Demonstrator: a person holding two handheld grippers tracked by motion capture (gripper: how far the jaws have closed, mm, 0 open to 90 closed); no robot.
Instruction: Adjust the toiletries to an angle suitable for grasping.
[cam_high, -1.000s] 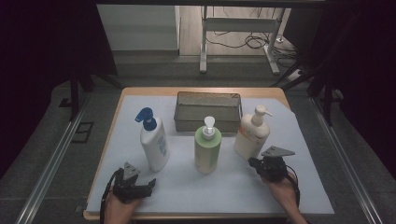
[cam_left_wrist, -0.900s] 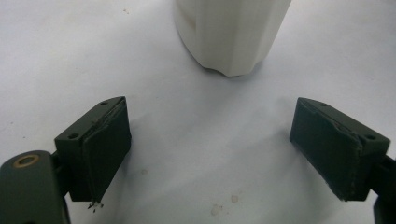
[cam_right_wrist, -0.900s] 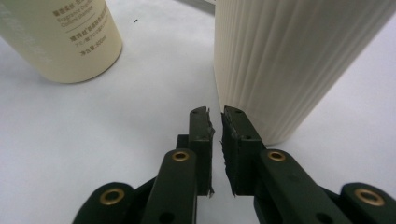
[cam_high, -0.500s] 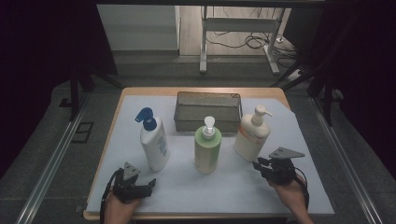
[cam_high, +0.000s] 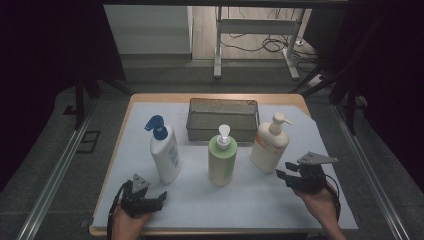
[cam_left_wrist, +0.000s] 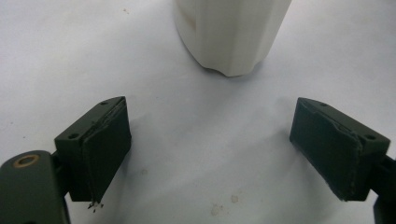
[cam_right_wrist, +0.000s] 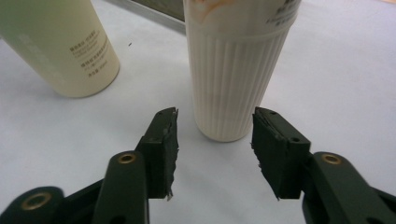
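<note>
Beside the cream pump bottle (cam_high: 269, 145), near the wire basket (cam_high: 222, 119) on the table (cam_high: 295, 200), the right tongs (cam_high: 287, 175) have risen and drawn back slightly, jaws just opening, nothing between them. Left tongs (cam_high: 157, 197) stay spread, unmoved.

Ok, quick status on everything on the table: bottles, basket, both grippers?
White bottle with blue pump: upright, untouched.
Green bottle: upright, untouched.
Cream bottle: upright, just ahead of the right gripper.
Wire basket: empty.
Left gripper: open, holding nothing.
Right gripper: jaws just opening, nothing between them.
</note>
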